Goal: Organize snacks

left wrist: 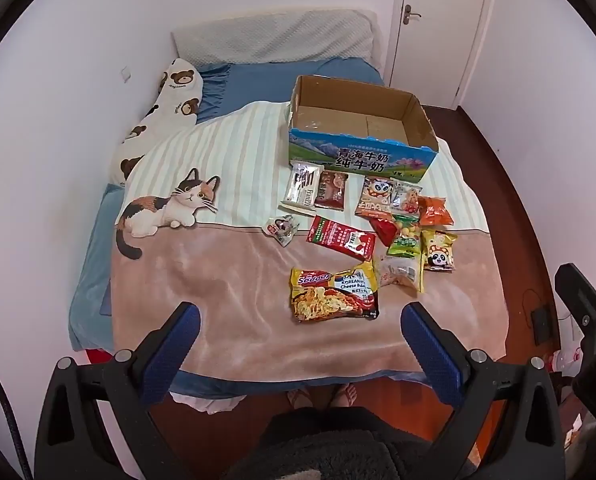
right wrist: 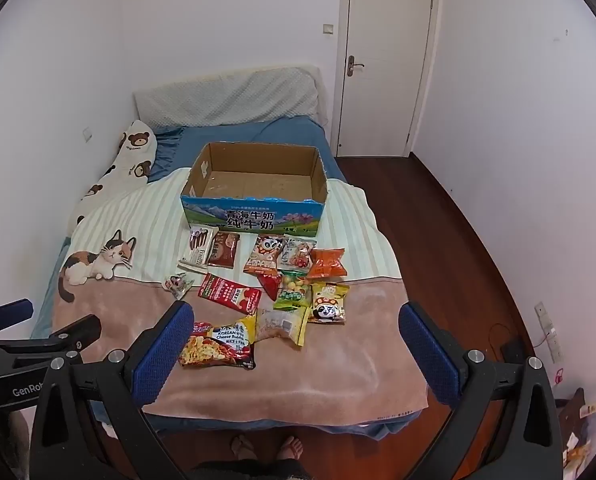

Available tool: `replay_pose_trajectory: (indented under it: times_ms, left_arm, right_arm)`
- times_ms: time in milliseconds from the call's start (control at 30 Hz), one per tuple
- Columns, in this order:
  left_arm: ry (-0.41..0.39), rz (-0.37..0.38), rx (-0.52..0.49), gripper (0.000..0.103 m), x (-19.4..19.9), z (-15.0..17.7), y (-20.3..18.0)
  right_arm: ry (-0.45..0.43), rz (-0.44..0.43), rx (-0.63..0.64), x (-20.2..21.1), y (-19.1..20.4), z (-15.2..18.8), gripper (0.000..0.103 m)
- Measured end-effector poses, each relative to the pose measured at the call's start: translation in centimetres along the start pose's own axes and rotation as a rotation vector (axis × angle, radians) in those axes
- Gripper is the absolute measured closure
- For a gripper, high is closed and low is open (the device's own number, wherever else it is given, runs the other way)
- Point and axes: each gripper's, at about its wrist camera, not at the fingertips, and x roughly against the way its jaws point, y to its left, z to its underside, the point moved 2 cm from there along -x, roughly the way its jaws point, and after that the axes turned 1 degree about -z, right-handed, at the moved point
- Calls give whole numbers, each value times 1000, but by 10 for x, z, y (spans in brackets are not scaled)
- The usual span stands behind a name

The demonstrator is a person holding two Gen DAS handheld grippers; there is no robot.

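Cardboard box (left wrist: 361, 128) in the upper middle of the frame, open at the top, bare brown floor showing, nothing inside as far as can be seen. Just below it, spread over the blanket (left wrist: 226, 280): white wafer pack (left wrist: 301, 189) and brown pack (left wrist: 331, 189) side by side, panda bag (left wrist: 377, 197), orange bag (left wrist: 436, 211), long red packet (left wrist: 341, 237), green pea bag (left wrist: 406, 240), yellow panda pack (left wrist: 440, 251). Lowest in the spread, nearest the lens, instant noodle packet (left wrist: 333, 293). Small crumpled wrapper (left wrist: 281, 229) apart, left of the group.

Left gripper (left wrist: 298, 340) at the bottom of the frame, jaws spread wide, holding nothing, well short of the snacks. Right gripper (right wrist: 294, 340) likewise wide apart and empty, its left finger (right wrist: 160, 356) overlapping the noodle packet in the picture; touching or above, cannot tell.

Judged from this: nothing boxed yet, every packet left to move, noodle packet the easiest first pick
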Motion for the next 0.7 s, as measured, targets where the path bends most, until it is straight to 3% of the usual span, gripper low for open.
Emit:
replay_pose_trajectory:
  times_ms: [700]
  left_arm:
    - [-8,5,14,0,11,-3,6]
  right_arm:
    - [5,-12,11,5,7,-1,0]
